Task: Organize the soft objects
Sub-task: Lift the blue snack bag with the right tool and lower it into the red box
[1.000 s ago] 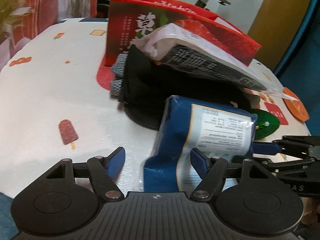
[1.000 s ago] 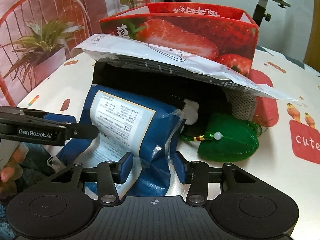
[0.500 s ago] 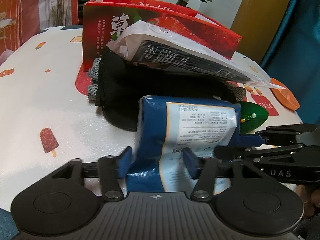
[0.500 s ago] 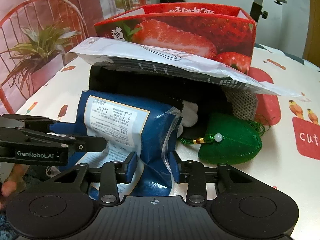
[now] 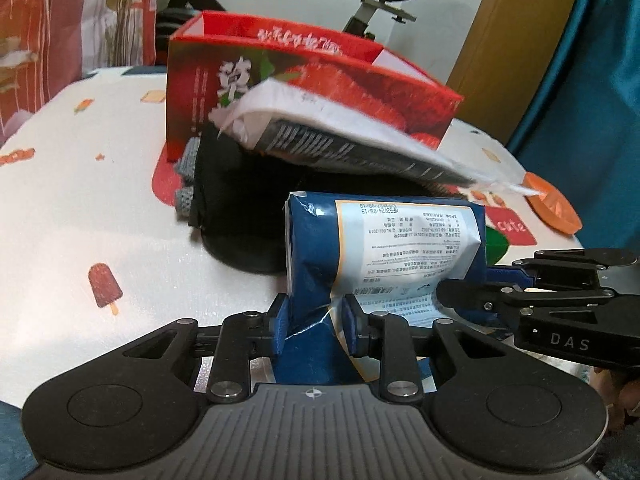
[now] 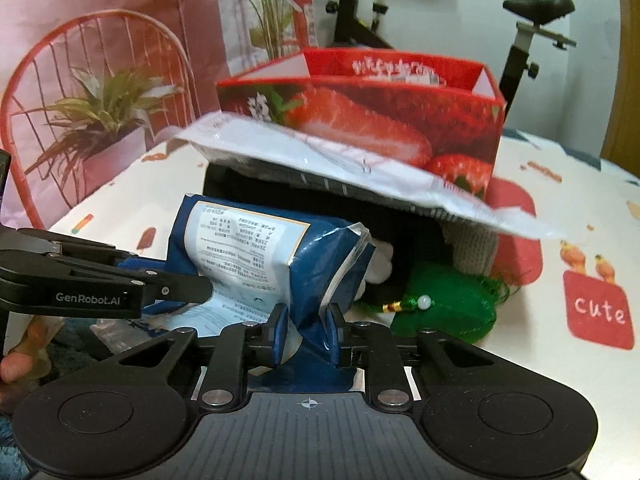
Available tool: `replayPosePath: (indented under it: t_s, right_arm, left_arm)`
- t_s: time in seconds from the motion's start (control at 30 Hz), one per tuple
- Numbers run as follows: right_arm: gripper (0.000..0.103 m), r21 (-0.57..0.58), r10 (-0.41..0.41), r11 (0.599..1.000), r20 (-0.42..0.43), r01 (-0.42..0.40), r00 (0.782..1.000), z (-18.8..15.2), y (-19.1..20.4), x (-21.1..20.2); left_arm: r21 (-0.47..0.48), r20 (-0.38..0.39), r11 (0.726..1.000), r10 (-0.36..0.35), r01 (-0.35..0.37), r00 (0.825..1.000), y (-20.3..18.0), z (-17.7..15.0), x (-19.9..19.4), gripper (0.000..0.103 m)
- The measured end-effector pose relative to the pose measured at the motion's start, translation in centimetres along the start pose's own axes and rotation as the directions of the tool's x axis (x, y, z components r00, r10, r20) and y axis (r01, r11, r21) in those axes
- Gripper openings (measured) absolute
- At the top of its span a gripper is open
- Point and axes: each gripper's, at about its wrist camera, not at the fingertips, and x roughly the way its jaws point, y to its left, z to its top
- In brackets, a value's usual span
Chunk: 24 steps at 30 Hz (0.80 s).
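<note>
A soft blue packet (image 5: 384, 248) with a white printed label sits at the table's near edge, in front of a black fabric item (image 5: 240, 208). My left gripper (image 5: 316, 320) is closing, and its blue pads pinch the packet's lower left corner. My right gripper (image 6: 306, 328) is closing too and squeezes the crumpled right end of the blue packet (image 6: 280, 256). Each gripper shows in the other's view: the right gripper (image 5: 500, 292) and the left gripper (image 6: 160, 284). A white plastic packet (image 6: 320, 156) lies over the black item, against the red strawberry box (image 6: 380, 120).
A green mesh pouch (image 6: 448, 304) with a bead lies right of the blue packet. Grey knitted pieces (image 5: 186, 196) and a beige knit (image 6: 472, 248) poke out beside the black item. An orange dish (image 5: 552, 208) sits far right. A red chair (image 6: 100, 80) and an exercise bike (image 6: 532, 32) stand behind.
Both pairs of jaws have narrowed from open around the blue packet to pinching it. The packet now stands more upright and is creased at both grips.
</note>
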Motion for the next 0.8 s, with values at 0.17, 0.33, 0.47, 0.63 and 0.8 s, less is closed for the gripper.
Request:
replayPosePath:
  t_s: [0.17,0.33,0.47,0.63,0.8]
  right_arm:
    - [0.019,-0.031,-0.008,0.999,0.051,0.01,0.999,0.3,0.7,-1.9]
    - [0.019,-0.061,-0.012,0.998,0.112,0.019,0.994,0.7,1.4,-4.1]
    - [0.019,-0.071,-0.009,0.997,0.154,0.02,0.988,1.6,1.7,-5.7]
    - [0.019,-0.077,0.008,0.997,0.204,0.008,0.979,4.1,1.3,-7.5]
    - [0.019,-0.104,0.056,0.994,0.233,-0.033,0.971,7.5,0.5,-8.7]
  left_arm:
    - [0.006,0.036,1.0,-0.002,0.002,0.999,-0.8,0.3,-1.8,0.03]
    - [0.027,0.086,1.0,0.002,-0.004,0.996,-1.7,0.5,-3.8,0.035]
    - [0.047,0.135,0.999,0.0,-0.007,0.991,-2.6,1.0,-5.5,0.044]
    - [0.048,0.203,0.998,-0.039,0.03,0.978,-3.1,2.7,-7.5,0.05]
    - [0.091,0.252,0.996,-0.045,0.023,0.967,-4.0,5.4,-8.6,0.063]
